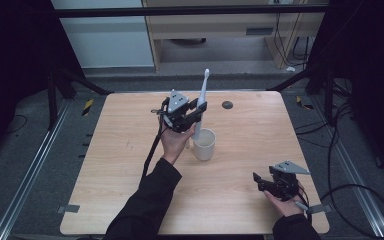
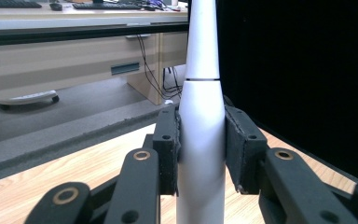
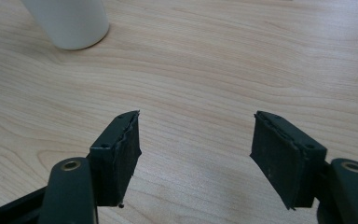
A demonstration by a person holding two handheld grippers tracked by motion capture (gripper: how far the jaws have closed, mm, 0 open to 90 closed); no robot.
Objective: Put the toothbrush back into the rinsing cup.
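High view shows your pale wooden worktop (image 1: 240, 150) on grey floor, dark curtains at both sides, a cabinet beyond. Your left hand-held gripper (image 1: 194, 114) clamps the white electric toothbrush (image 1: 201, 97) upright, its base apparently inside the white cup (image 1: 204, 144). Your right hand-held gripper (image 1: 261, 183) rests near the front edge, jaws wide and holding nothing.
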